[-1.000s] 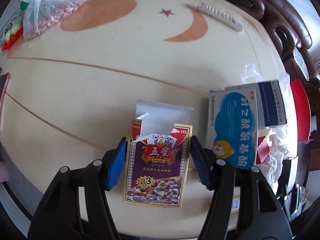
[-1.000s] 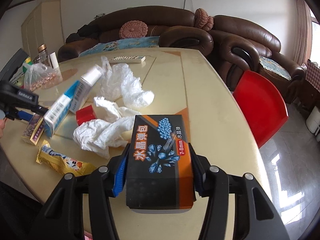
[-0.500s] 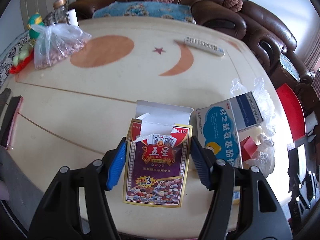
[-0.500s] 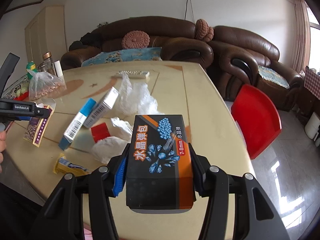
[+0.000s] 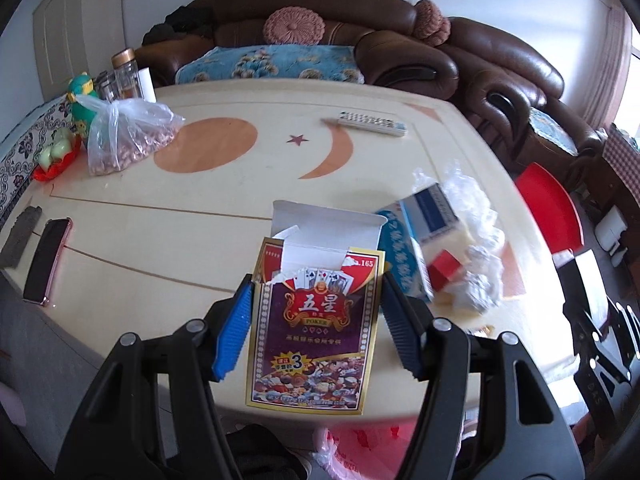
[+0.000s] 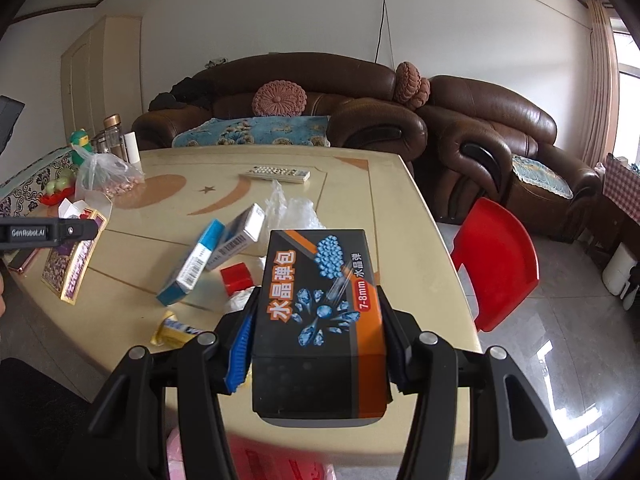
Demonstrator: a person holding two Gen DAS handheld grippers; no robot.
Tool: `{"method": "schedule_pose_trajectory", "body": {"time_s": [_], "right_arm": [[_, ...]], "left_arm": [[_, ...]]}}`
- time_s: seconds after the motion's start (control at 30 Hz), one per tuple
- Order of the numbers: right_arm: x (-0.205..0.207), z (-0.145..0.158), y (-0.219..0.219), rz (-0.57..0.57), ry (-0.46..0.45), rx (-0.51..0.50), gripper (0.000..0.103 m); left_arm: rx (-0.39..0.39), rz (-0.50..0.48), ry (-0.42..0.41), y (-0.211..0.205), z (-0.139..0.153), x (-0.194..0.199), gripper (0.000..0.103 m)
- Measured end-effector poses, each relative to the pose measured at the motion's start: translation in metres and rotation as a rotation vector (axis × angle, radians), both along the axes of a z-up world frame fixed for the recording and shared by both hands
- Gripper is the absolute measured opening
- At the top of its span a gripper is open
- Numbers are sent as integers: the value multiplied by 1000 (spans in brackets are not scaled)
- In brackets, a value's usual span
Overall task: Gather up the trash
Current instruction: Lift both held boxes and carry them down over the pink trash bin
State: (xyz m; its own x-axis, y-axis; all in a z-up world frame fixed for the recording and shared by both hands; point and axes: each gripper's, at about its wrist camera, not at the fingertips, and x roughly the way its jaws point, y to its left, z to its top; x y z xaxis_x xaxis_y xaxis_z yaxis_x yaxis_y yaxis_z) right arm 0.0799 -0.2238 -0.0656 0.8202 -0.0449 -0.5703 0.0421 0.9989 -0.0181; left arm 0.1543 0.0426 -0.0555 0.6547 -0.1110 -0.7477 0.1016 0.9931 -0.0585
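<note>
In the left wrist view, my left gripper (image 5: 316, 316) is clamped on the torn-open playing-card box (image 5: 314, 324), both pads against its sides, holding it above the near edge of the table (image 5: 160, 232). To the right of centre the blue medicine box (image 5: 400, 264), the white-and-blue carton (image 5: 434, 212), a small red box (image 5: 444, 270) and crumpled plastic wrap (image 5: 478, 276) lie unpicked on the tabletop. A red plastic bag (image 5: 360, 440) shows at the bottom edge; I judge that is where the trash goes. In the right wrist view, my right gripper (image 6: 316, 328) is closed on the black-and-orange gel-ball box (image 6: 320, 316), also off the table. A yellow wrapper (image 6: 174, 330) sits lower left. So two pieces are in hand, none visibly bagged, and several remain.
</note>
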Motion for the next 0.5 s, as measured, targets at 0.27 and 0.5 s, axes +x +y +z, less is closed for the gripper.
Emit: {"method": "schedule_pose_trajectory", "body": {"time_s": [0.27,0.5], "right_arm": [[-39,33,14,18,-43,-2,52],[-72,59,28,49,-84,-1,52]], "left_arm": [[9,-59,-38,-8,18,-51,61],[19,-90,-75,-14,31,-87,62]]}}
